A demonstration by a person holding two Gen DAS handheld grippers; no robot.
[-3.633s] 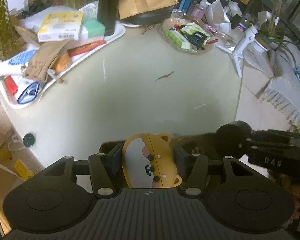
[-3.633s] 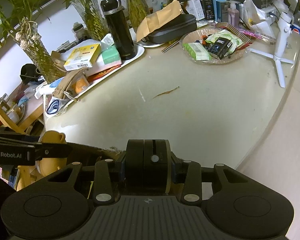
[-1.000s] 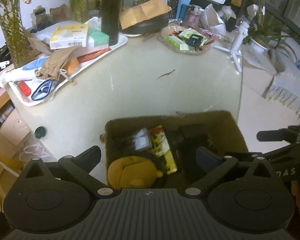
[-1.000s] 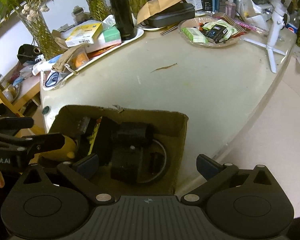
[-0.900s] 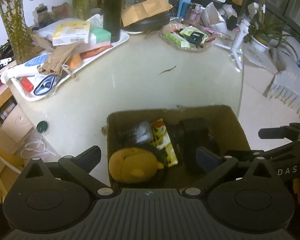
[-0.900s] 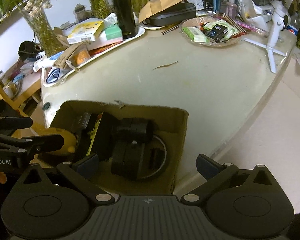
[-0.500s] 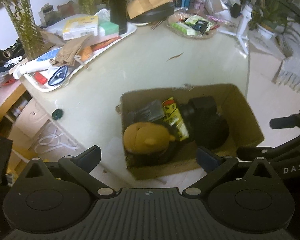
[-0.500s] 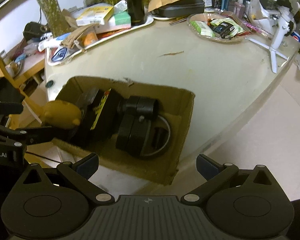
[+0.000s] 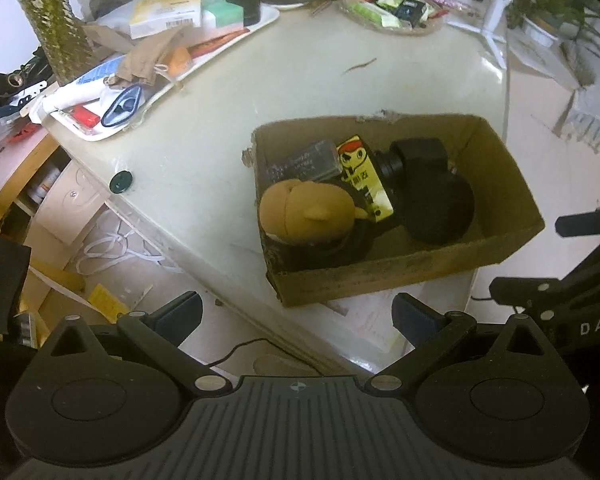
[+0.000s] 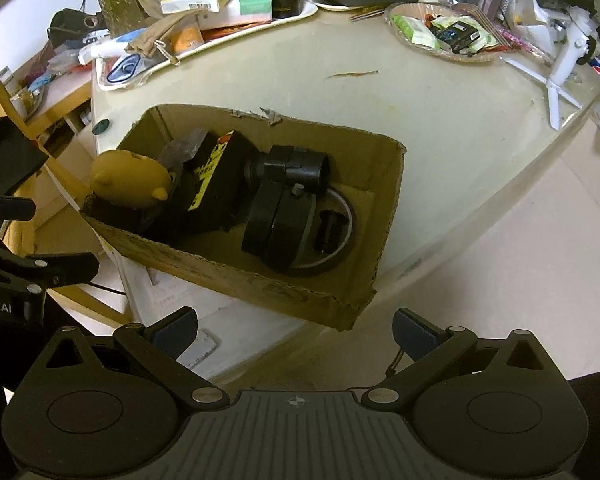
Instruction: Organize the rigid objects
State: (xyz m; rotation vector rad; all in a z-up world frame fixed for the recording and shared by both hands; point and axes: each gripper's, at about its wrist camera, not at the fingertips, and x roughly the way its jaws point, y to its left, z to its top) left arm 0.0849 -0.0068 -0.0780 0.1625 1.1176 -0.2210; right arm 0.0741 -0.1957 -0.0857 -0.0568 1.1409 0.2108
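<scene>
A brown cardboard box [image 9: 400, 276] is holding a mustard-yellow case [image 9: 306, 212], a yellow-and-black pack [image 9: 364, 178] and black gear [image 9: 436, 200].

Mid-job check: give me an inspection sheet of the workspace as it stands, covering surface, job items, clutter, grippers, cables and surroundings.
Surface: pale rounded tabletop, a thin brown sliver on it.
Job's things: open brown cardboard box at the table's near edge, its near end overhanging; inside, a tan bear-shaped case, a yellow cartoon-print box, a round black case and a clear plastic packet.
Clutter: white tray piled with boxes and cloth; round dish of packets; white mini tripod.
Grippers: left gripper and right gripper open, empty, above and short of the box.
Cables: white cord and a thin black lead on the floor.
Surroundings: vases of stems, wooden shelving, tiled floor.
</scene>
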